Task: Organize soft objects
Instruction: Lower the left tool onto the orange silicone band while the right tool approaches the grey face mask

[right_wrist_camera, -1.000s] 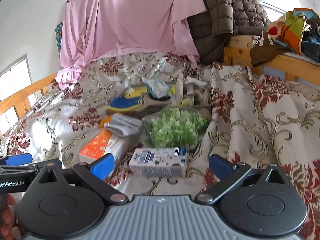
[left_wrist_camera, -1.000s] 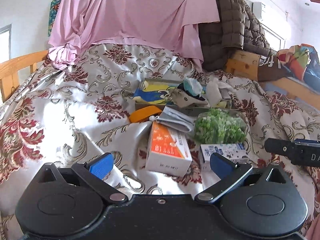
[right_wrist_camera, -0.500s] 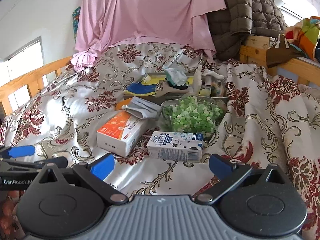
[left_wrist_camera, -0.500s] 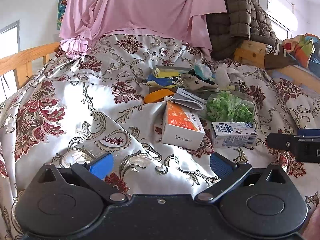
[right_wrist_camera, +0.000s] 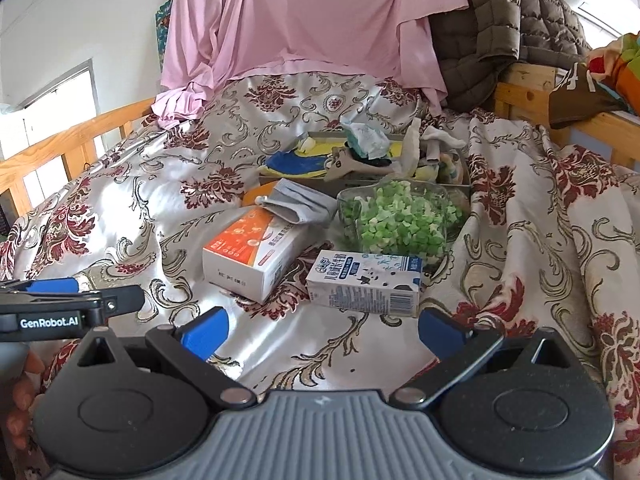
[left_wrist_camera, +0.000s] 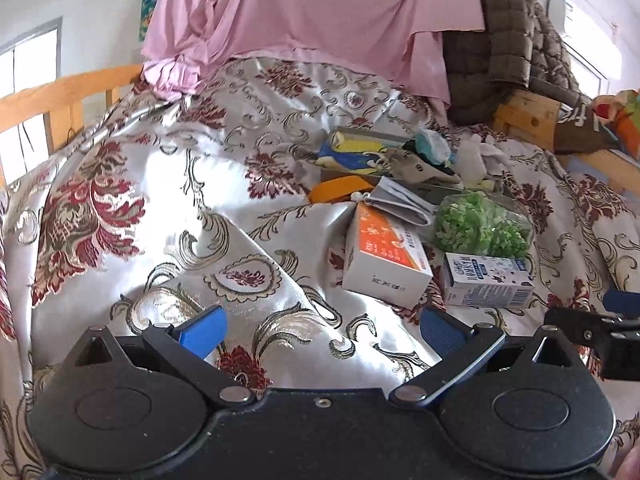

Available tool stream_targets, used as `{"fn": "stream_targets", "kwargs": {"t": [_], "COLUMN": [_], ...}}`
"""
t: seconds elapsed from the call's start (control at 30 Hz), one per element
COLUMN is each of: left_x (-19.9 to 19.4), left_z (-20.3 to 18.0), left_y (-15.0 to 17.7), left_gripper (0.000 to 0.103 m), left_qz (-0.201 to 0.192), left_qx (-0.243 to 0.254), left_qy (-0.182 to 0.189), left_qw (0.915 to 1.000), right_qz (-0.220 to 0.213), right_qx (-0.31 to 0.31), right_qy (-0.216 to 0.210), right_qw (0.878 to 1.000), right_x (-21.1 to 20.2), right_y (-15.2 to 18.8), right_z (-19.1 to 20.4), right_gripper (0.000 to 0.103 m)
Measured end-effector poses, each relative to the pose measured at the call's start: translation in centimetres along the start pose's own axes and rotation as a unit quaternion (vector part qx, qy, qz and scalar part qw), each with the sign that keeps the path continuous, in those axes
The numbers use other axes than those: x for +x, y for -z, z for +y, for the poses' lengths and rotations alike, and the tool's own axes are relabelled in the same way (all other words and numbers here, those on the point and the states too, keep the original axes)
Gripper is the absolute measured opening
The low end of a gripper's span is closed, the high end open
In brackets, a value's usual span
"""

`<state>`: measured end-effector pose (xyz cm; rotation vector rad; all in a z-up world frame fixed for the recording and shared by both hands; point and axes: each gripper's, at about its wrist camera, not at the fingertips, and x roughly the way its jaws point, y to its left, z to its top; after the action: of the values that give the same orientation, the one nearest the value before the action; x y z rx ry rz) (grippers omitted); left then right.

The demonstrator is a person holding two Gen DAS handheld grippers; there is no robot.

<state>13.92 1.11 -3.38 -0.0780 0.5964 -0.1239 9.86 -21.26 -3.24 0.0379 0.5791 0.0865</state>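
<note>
On a floral bedspread lie an orange-and-white box (left_wrist_camera: pixel 384 260) (right_wrist_camera: pixel 248 256), a blue-and-white milk carton (left_wrist_camera: pixel 486 280) (right_wrist_camera: pixel 364 282), a clear bag of green pieces (left_wrist_camera: pixel 480 228) (right_wrist_camera: pixel 400 220), and a grey folded cloth (left_wrist_camera: pixel 400 200) (right_wrist_camera: pixel 304 200). Behind them a shallow tray (right_wrist_camera: pixel 280 179) holds socks and soft items. My left gripper (left_wrist_camera: pixel 320 328) is open and empty, well short of the box. My right gripper (right_wrist_camera: pixel 320 330) is open and empty, just before the carton.
A pink sheet (left_wrist_camera: pixel 304 12) and a brown quilted jacket (left_wrist_camera: pixel 500 48) hang at the back. Wooden bed rails run at the left (left_wrist_camera: pixel 60 92) and right (right_wrist_camera: pixel 560 112). An orange item (left_wrist_camera: pixel 340 188) lies next to the tray.
Both grippers have drawn back and risen slightly; the objects appear farther off and lower in view. Both stay open. Nothing on the bed has moved.
</note>
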Motion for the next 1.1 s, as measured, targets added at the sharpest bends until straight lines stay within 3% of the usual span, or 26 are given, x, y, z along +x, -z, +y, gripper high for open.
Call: {"fn": "stream_targets", "kwargs": {"t": [0.47,1.1], "left_x": [2.1,5.9], "left_z": [2.6,3.1], "left_y": [-0.1,-1.5], "left_gripper": [0.102,0.102], "left_qz": [-0.007,-0.024], "left_qx": [-0.052,-0.064], "left_qy": [-0.041,-0.079], "left_qw": [0.9978,0.9945], "right_qz": [0.011,-0.017], "right_qx": [-0.001,-0.004], "right_qy": [-0.025,-0.024], "right_qw": [1.000,1.000], "right_x": [1.4,4.5], "right_y": [0.0,-1.1], "right_z": [0.9,1.4], "right_gripper": [0.103,0.103]}}
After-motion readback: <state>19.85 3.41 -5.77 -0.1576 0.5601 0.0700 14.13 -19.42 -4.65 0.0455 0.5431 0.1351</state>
